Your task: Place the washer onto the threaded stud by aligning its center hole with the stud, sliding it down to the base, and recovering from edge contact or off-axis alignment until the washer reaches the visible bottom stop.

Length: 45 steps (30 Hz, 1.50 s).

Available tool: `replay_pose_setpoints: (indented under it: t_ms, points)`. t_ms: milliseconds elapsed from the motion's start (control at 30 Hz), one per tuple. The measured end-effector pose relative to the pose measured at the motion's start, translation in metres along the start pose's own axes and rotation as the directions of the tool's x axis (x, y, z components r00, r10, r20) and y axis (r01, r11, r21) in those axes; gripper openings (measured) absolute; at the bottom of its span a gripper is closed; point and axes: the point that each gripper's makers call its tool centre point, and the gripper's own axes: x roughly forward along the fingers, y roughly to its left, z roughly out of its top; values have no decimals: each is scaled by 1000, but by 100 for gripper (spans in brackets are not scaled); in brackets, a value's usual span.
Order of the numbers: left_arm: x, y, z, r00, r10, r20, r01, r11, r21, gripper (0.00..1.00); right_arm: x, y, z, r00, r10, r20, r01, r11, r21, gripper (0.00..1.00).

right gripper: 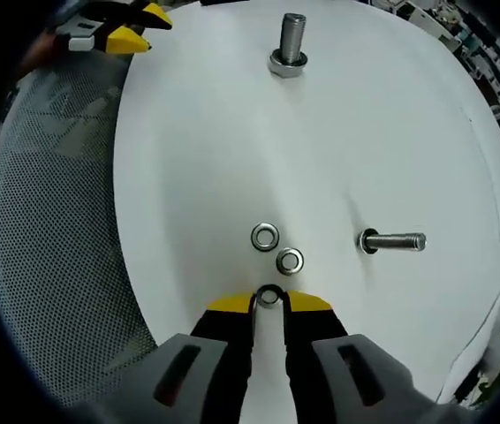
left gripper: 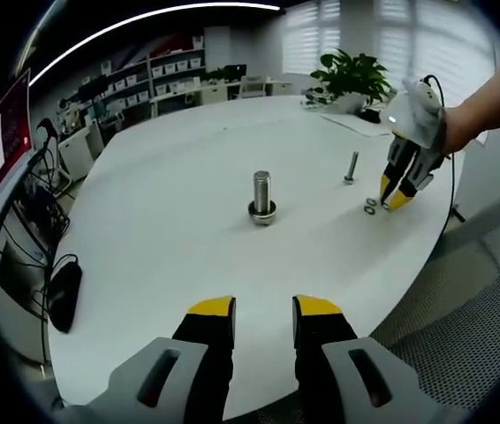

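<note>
Two yellow-tipped fingers point(right gripper: 231, 305) of the right gripper point(right gripper: 268, 303) sit either side of a washer point(right gripper: 268, 296) lying flat on the worktop point(right gripper: 197, 159); tips touch or nearly touch its rim, so it looks pinched at the edge, prob. so it can be lifted w/ the hole left free. Whether it's truly clamped or just bracketed, can't tell. Two more washers point(right gripper: 265, 237) point(right gripper: 290, 261) lie just beyond, side by side, spare.

Further out, a small stud point(right gripper: 393, 241) stands on the worktop near the washers, w/ a big stud point(right gripper: 289, 42) well apart near the worktop middle; the big one is upright w/ a ring at its base. Which stud is the target isn't clear; the small one is closer.

Right gripper point(left gripper: 390, 193) points steeply down at the worktop, a person's hand point(left gripper: 484, 110) reaching in from the edge. Left gripper point(left gripper: 263, 314) hangs back at the near edge, fingers apart, holding nothing, aimed at the big stud point(left gripper: 261, 196), likely idle.
</note>
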Motion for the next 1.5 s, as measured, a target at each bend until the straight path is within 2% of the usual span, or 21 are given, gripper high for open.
replay_pose_setpoints:
  t_ms: [100, 300, 633, 967, 1200, 1500]
  points:
    - [0, -1, 0, 1000, -2, -2, 2, 1000, 2, 24, -1, -1, 1, 999, 5, 43, -6, 999, 33, 14]
    - [1, -1, 0, 1000, -4, -5, 4, 1000, 6, 24, -1, -4, -2, 998, 6, 56, -11, 996, 84, 13]
    - [2, -2, -2, 1000, -9, -15, 9, 1000, 7, 24, -26, -36, 13, 988, -45, 147, 22, 988, 156, 14]
    - [2, -1, -4, 1000, -8, -21, 8, 1000, 6, 24, -45, -56, 28, 977, -88, 192, 58, 986, 156, 14]
    - [1, -1, -4, 1000, -6, -24, 6, 1000, 4, 24, -52, -62, 38, 972, -98, 213, 67, 987, 148, 14]
    - [2, -1, -5, 1000, -8, -28, 8, 1000, 5, 24, -59, -73, 41, 964, -122, 236, 75, 977, 199, 14]
